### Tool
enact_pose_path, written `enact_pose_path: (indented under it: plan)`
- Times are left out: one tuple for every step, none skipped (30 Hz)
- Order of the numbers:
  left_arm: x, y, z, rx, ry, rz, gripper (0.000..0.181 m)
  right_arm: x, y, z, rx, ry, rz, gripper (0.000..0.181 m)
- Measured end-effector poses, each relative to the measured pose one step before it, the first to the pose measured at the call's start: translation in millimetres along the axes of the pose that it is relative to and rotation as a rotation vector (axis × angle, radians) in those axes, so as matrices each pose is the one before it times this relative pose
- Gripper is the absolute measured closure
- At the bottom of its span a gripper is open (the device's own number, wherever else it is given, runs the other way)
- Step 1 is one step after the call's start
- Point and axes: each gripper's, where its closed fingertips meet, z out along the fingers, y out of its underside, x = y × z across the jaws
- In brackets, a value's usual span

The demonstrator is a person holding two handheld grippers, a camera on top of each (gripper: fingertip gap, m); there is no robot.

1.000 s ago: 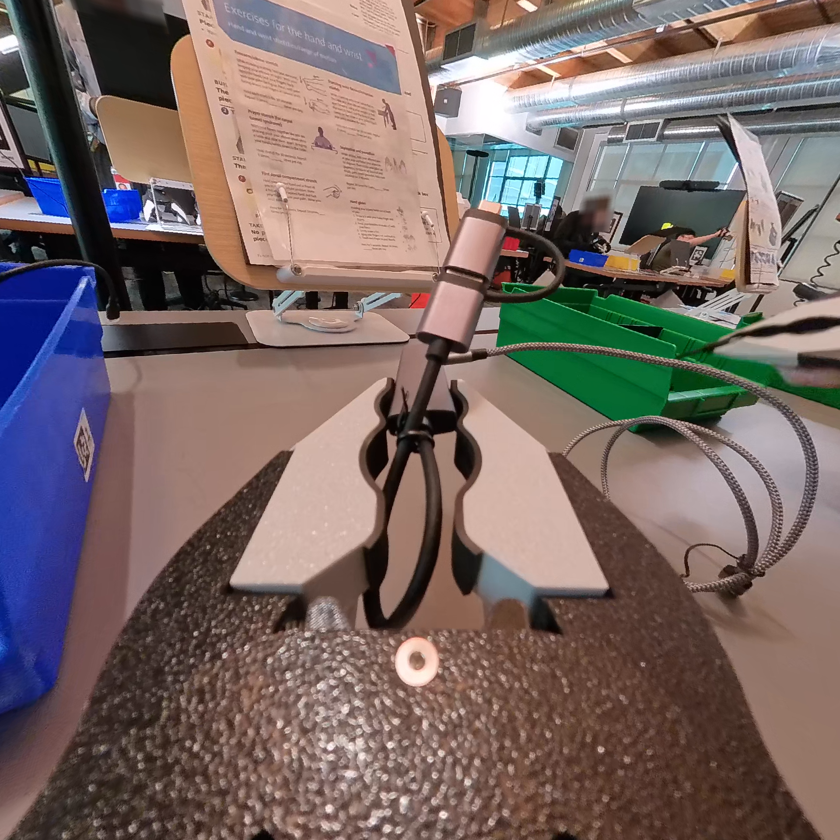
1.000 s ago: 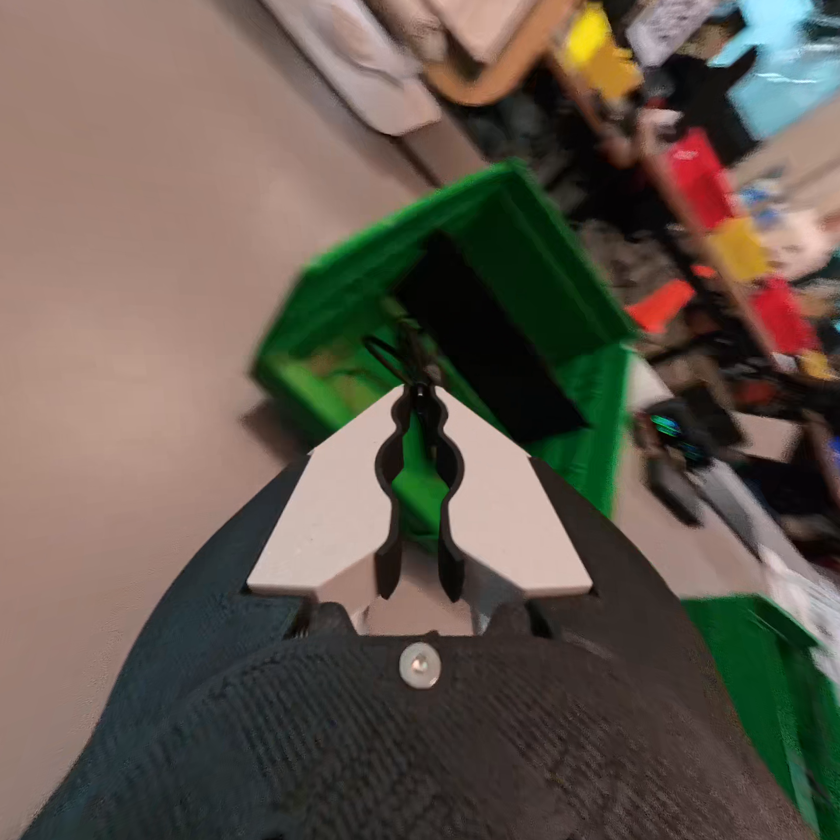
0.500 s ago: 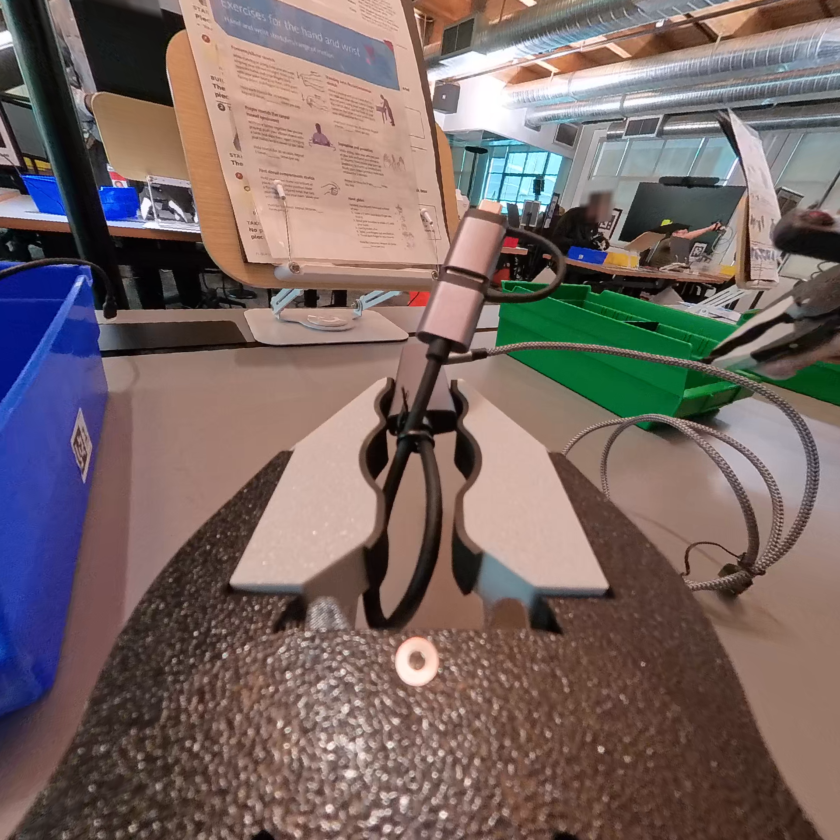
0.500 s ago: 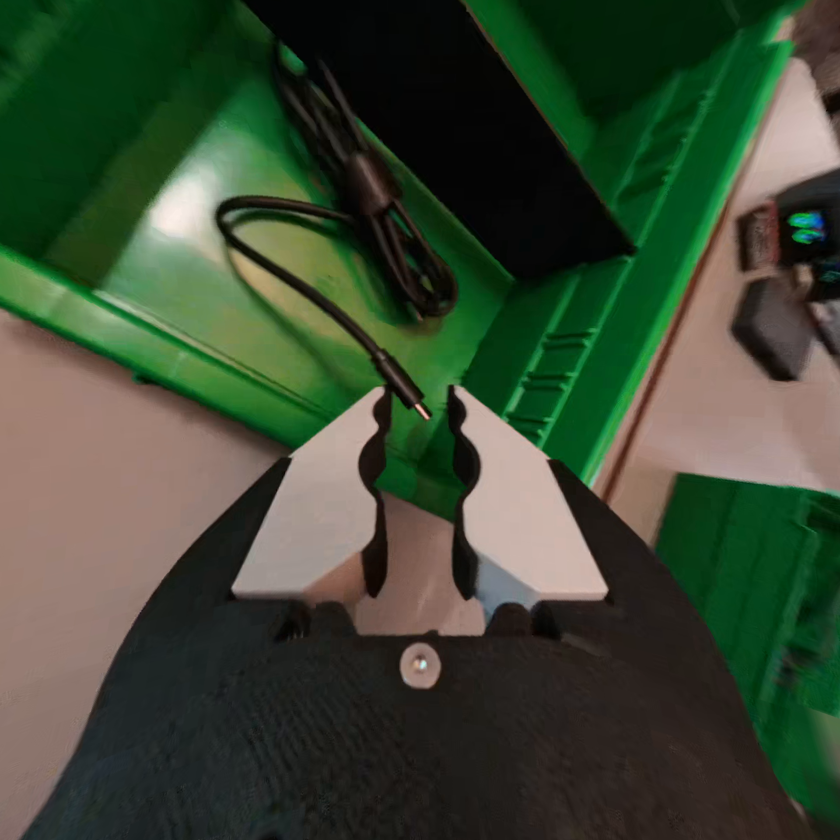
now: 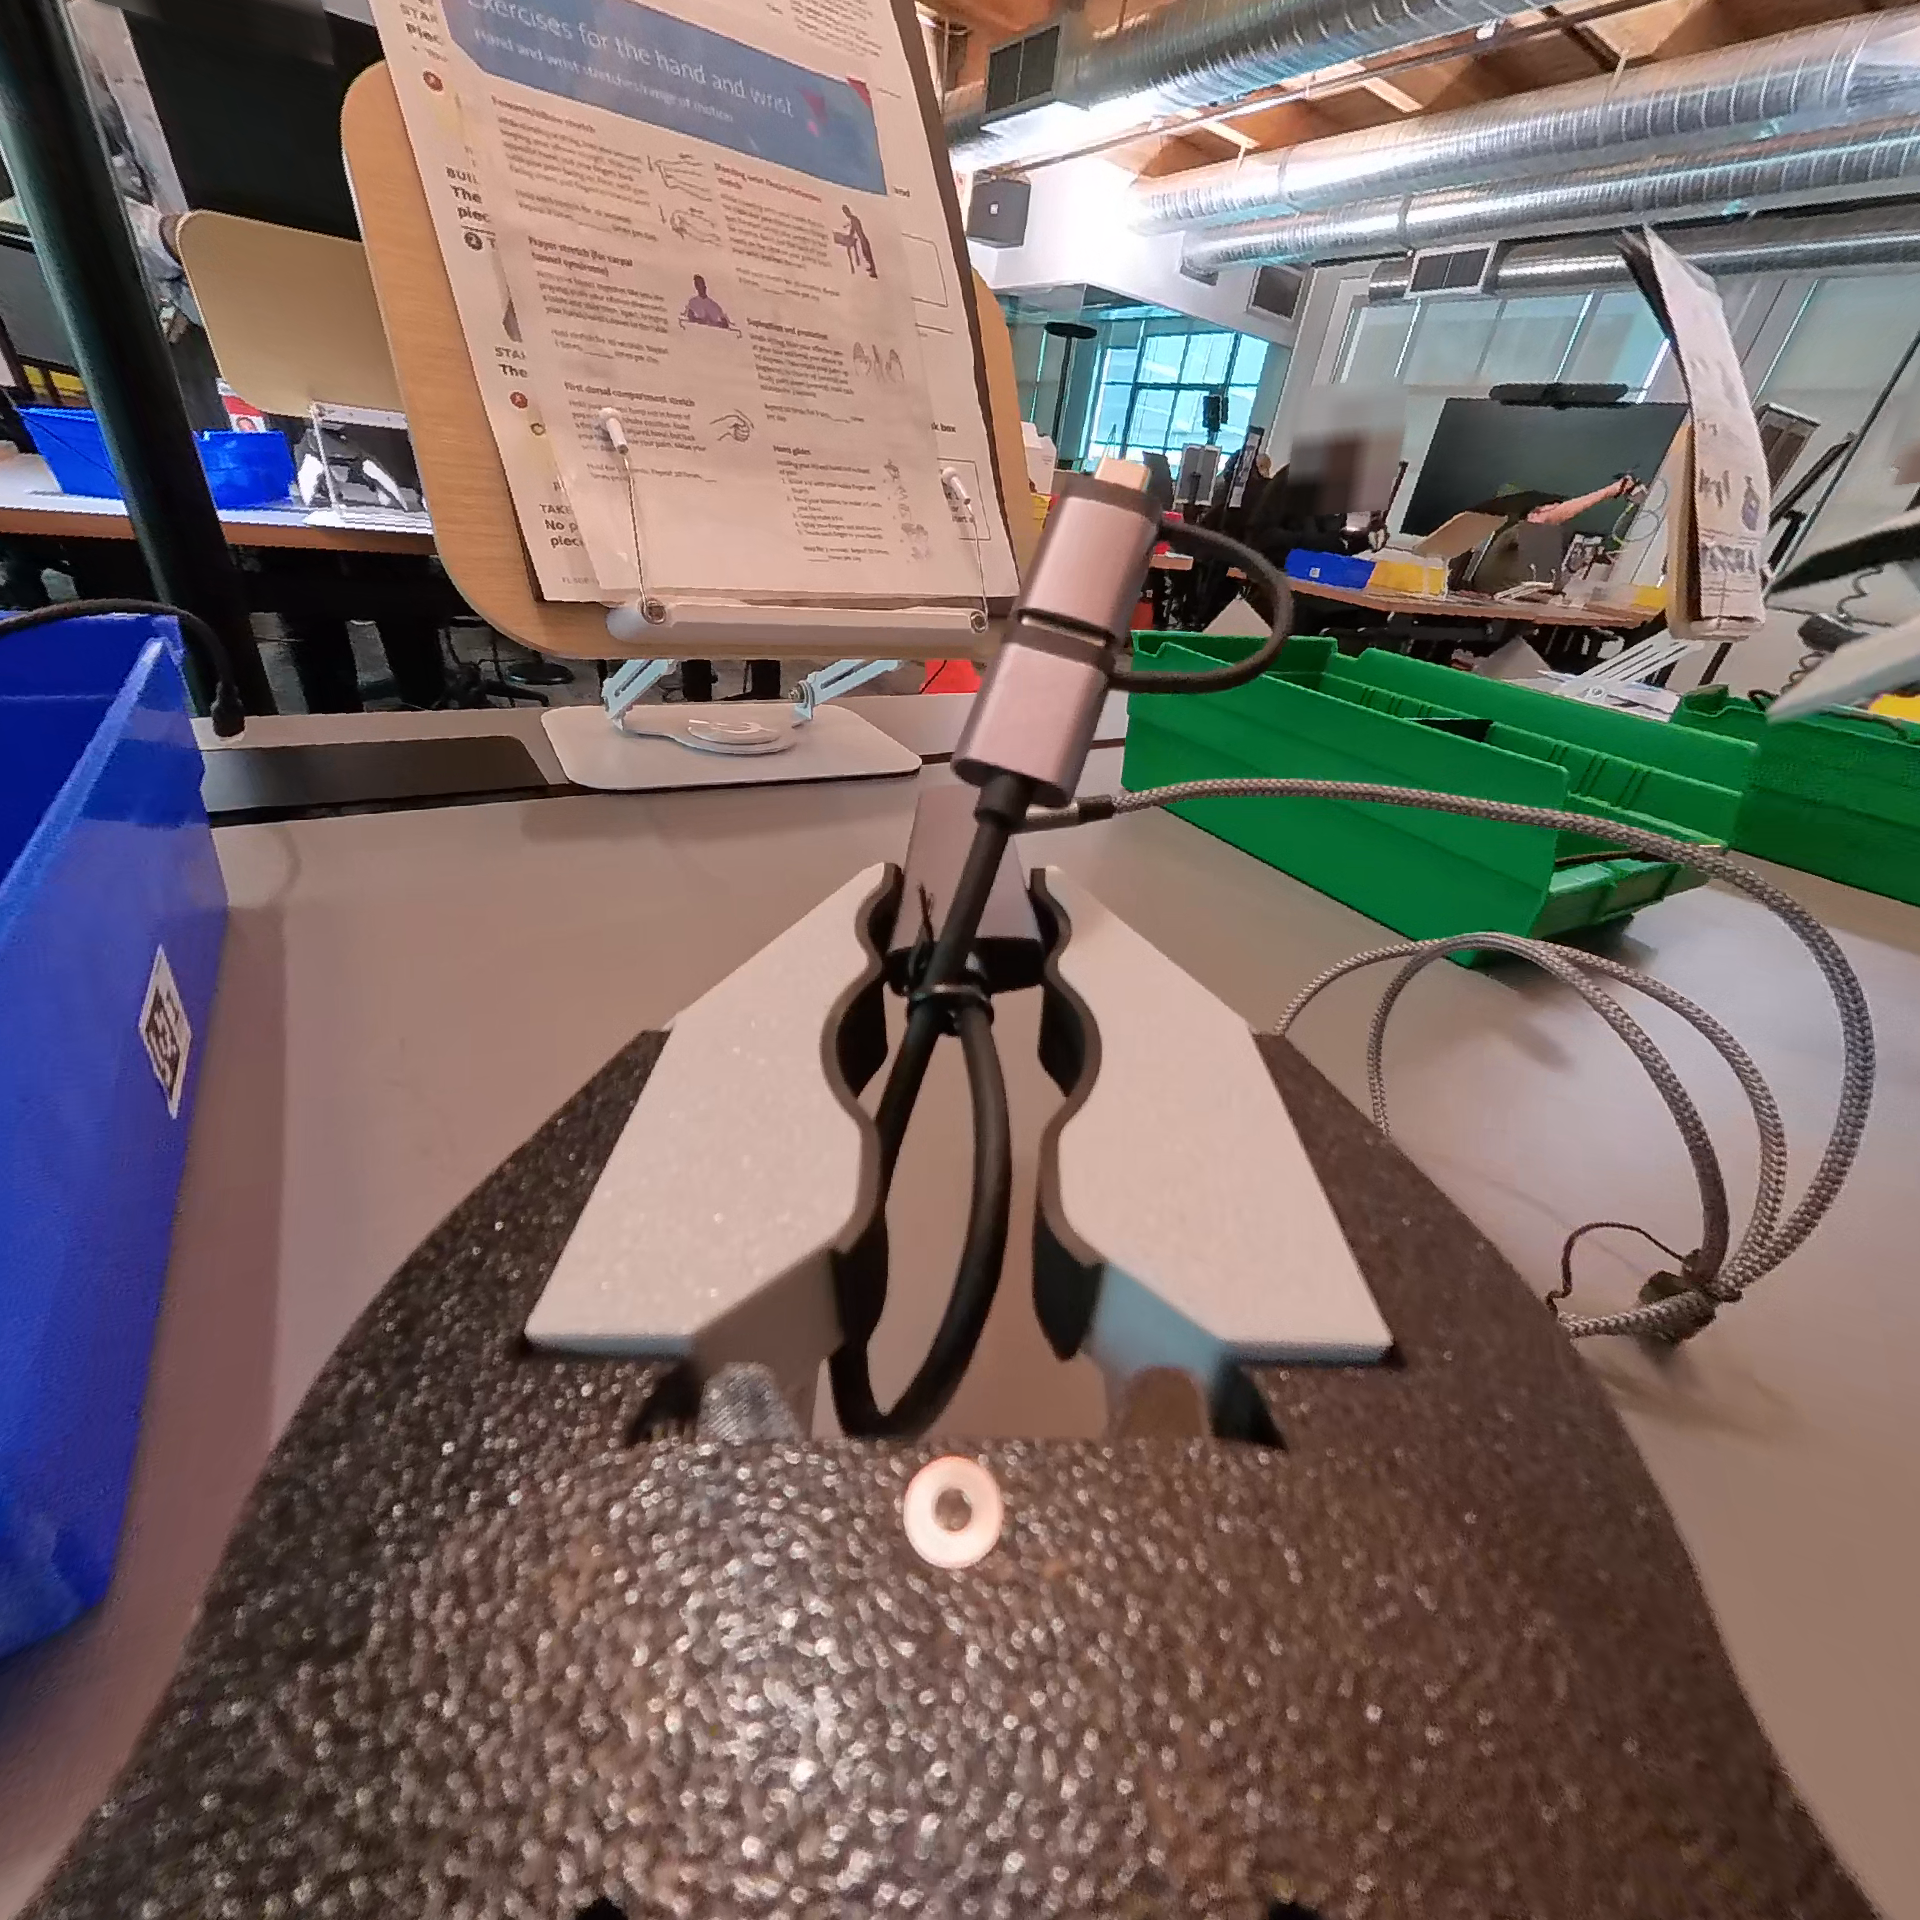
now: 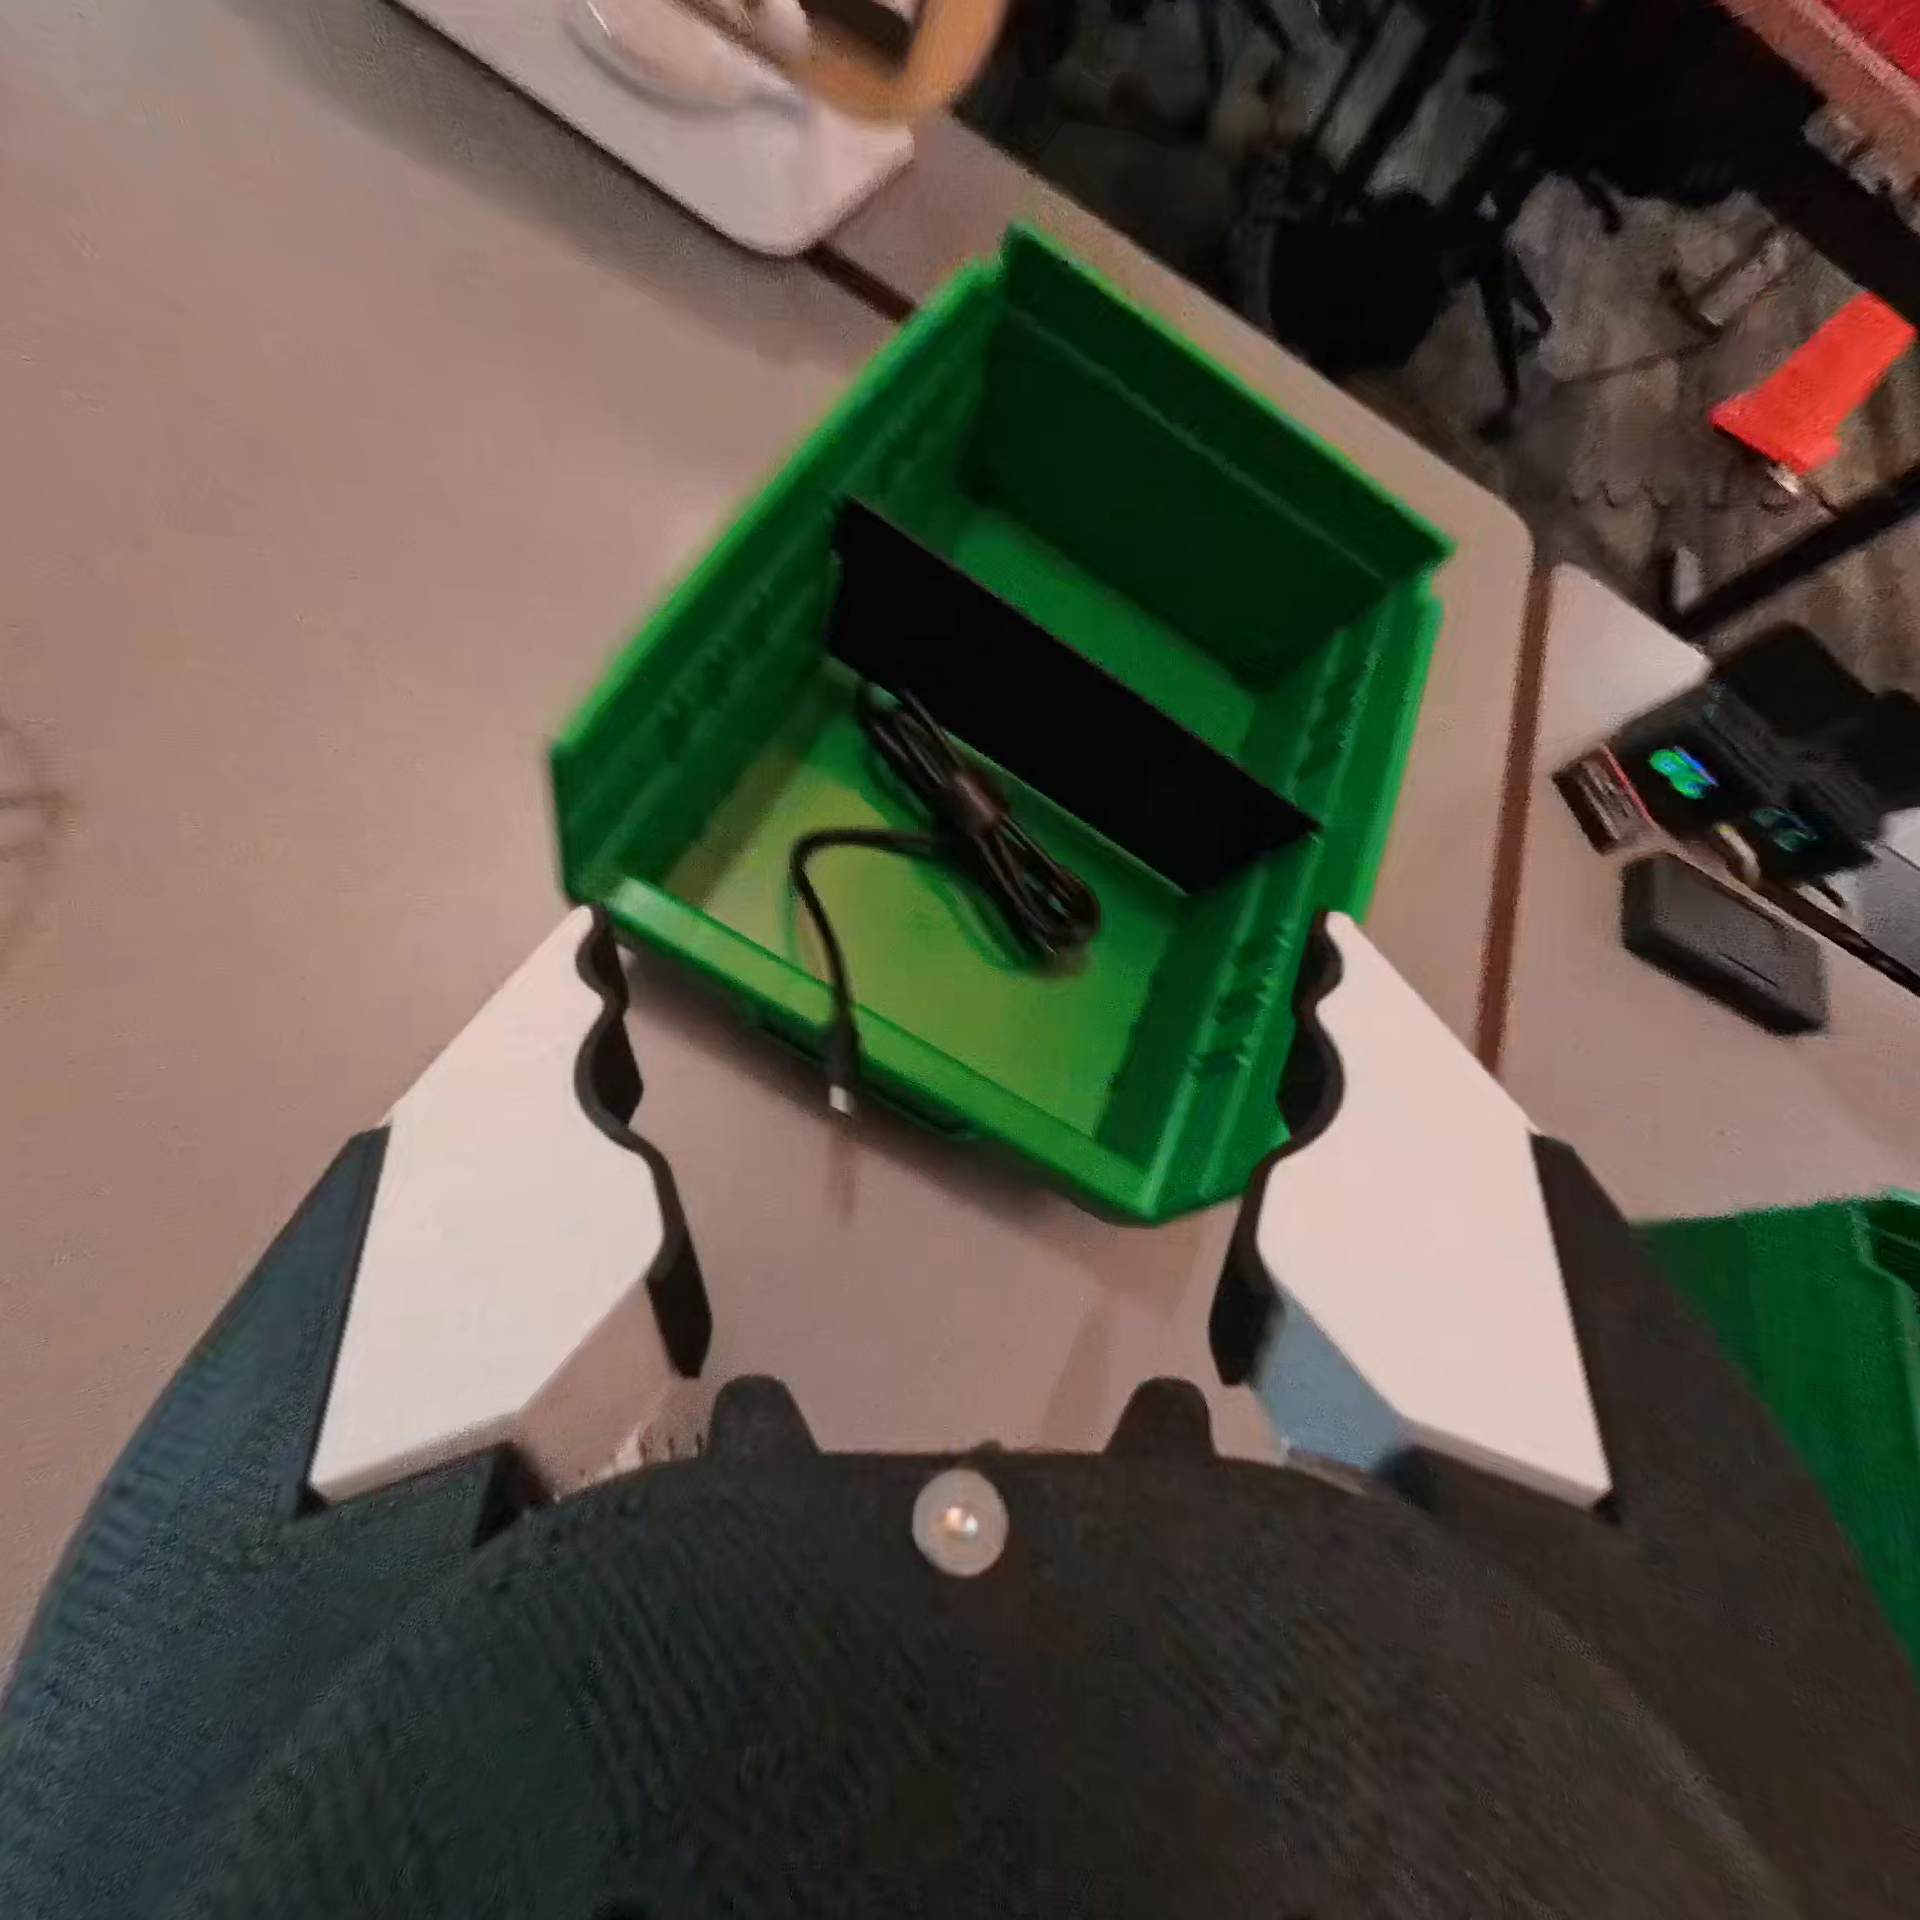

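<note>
My left gripper (image 5: 961,909) is shut on a grey cable adapter (image 5: 966,862). Its short black cord (image 5: 935,1195) loops back between the fingers. A grey double plug (image 5: 1060,644) stands up above the tips. A grey braided cable (image 5: 1558,831) runs right from it and lies coiled on the table (image 5: 1683,1288). My right gripper (image 6: 961,920) is wide open and empty above the near end of a green bin (image 6: 727,935). A bundled black cable (image 6: 977,821) lies in the bin, with its plug end (image 6: 840,1101) over the front wall. The right gripper also shows at the right edge of the left wrist view (image 5: 1860,613).
A black divider (image 6: 1039,686) splits the green bin. A second green bin (image 6: 1818,1351) sits to the right. In the left wrist view, a blue bin (image 5: 83,1039) stands close on the left, a document stand with a printed sheet (image 5: 675,312) is ahead, and green bins (image 5: 1403,790) are at right.
My right gripper went from shut on the black cable to wide open. The cable now lies in the green bin, and the gripper has pulled back from it. My left gripper has hardly moved.
</note>
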Motion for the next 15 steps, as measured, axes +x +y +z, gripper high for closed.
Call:
enact_pose_path:
  plan:
    - [0.63,0.23,0.23,-0.0018,0.0019,0.0031,0.159,-22.24,-15.84,-3.67,0.0816,-0.0848,0.023,0.058]
    - [0.65,0.25,0.23,-0.0013,0.0031,0.003,0.159,-27.6,-15.75,-0.44,0.0812,-0.0893,0.0141,0.062]
    - [0.82,0.22,0.28,-0.0016,0.0025,0.0035,0.159,-27.67,-15.36,3.9,0.0802,-0.0662,0.0167,0.067]
    - [1.03,0.2,0.19,-0.0014,0.0031,0.0039,0.159,-27.87,-14.75,8.22,0.0844,-0.0527,0.0249,0.067]
    - [1.63,0.56,0.19,-0.0038,0.0064,0.0035,0.159,-29.73,-11.68,11.57,0.082,-0.0596,0.0272,0.067]
    - [2.17,0.68,0.35,-0.0066,0.0088,0.004,0.159,-29.32,-6.8,14.33,0.067,-0.0622,0.0264,0.072]
    - [2.13,-0.44,-0.06,-0.0026,0.0059,0.0083,0.159,-25.91,-1.56,16.22,0.043,-0.057,0.0138,0.076]
    - [1.82,-1.73,-0.52,0.0023,0.0028,0.0137,0.159,-19.97,1.9,17.04,0.0233,-0.038,0.0057,0.079]
    - [2.11,-2.47,-0.8,0.0032,0.0043,0.0166,0.159,-13.96,3.15,16.69,0.0137,-0.0176,-0.0005,0.082]
    - [1.91,-2.94,-0.85,0.0033,0.0042,0.0185,0.159,-11.21,4.04,15.74,0.0054,-0.019,-0.0167,0.085]
    - [1.38,-2.76,-0.95,0.0023,0.0018,0.0186,0.159,-7.27,2.69,13.53,0.0052,-0.0057,-0.0247,0.089]
    - [0.46,-2.61,-1.01,0.0036,-0.0017,0.0162,0.159,-3.92,-0.15,10.38,0.0147,0.0097,-0.0231,0.094]
    - [-0.02,-2.47,-0.98,0.0065,-0.0028,0.0125,0.159,-7.06,-0.71,8.34,0.0128,-0.0175,-0.0297,0.104]
    - [0.22,-1.63,-0.73,0.0063,0.001,0.0088,0.159,-8.35,0.64,7.65,0.0024,-0.0344,-0.0258,0.111]
    - [0.49,-0.78,-0.35,0.0046,0.0043,0.0044,0.159,-3.4,1.92,7.28,-0.009,-0.0106,-0.0081,0.112]
